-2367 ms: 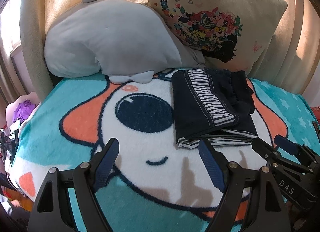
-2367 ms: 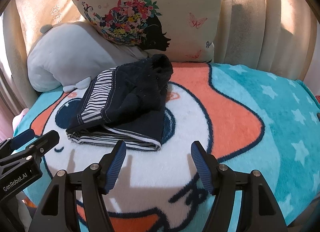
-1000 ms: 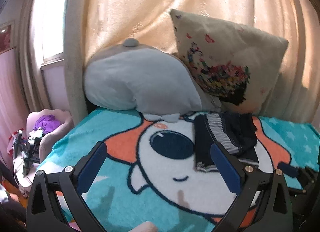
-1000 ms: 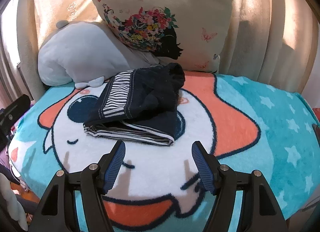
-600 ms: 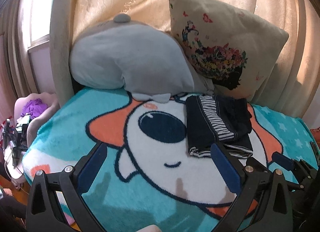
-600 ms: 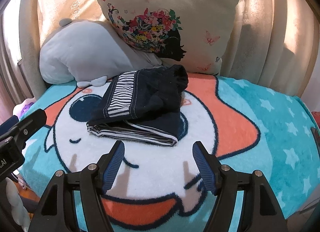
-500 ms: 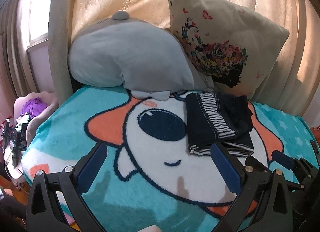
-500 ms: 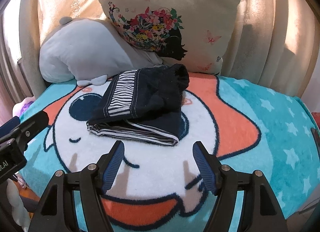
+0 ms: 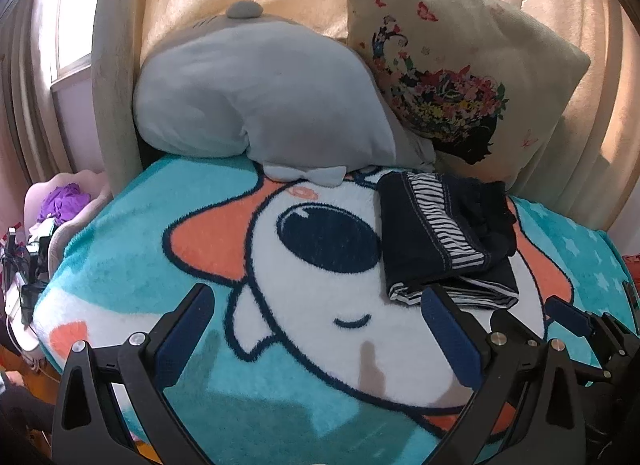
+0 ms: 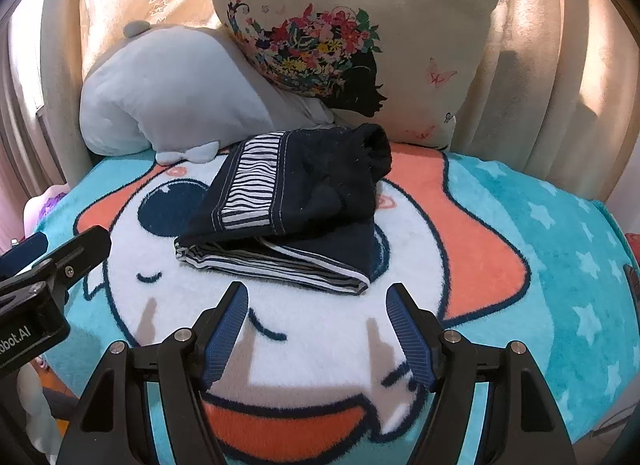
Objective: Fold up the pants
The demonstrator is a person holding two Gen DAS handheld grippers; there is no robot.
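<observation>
The dark navy pants (image 9: 442, 239) with a white-striped side panel lie folded in a compact stack on the cartoon blanket (image 9: 200, 233), just in front of the pillows. They also show in the right wrist view (image 10: 296, 205), centre frame. My left gripper (image 9: 316, 325) is open and empty, held back over the blanket's near edge, left of the pants. My right gripper (image 10: 318, 325) is open and empty, a short way in front of the stack. Neither touches the pants.
A grey plush pillow (image 9: 260, 105) and a cream floral cushion (image 9: 452, 77) lean against beige curtains behind the pants. A pink seat with purple cloth (image 9: 64, 201) stands off the bed's left side. The blanket's front edge drops off below the grippers.
Both grippers have drawn back from the folded pants and stay open. The left view swung up and left, then settled back on the bed. The pants have not moved.
</observation>
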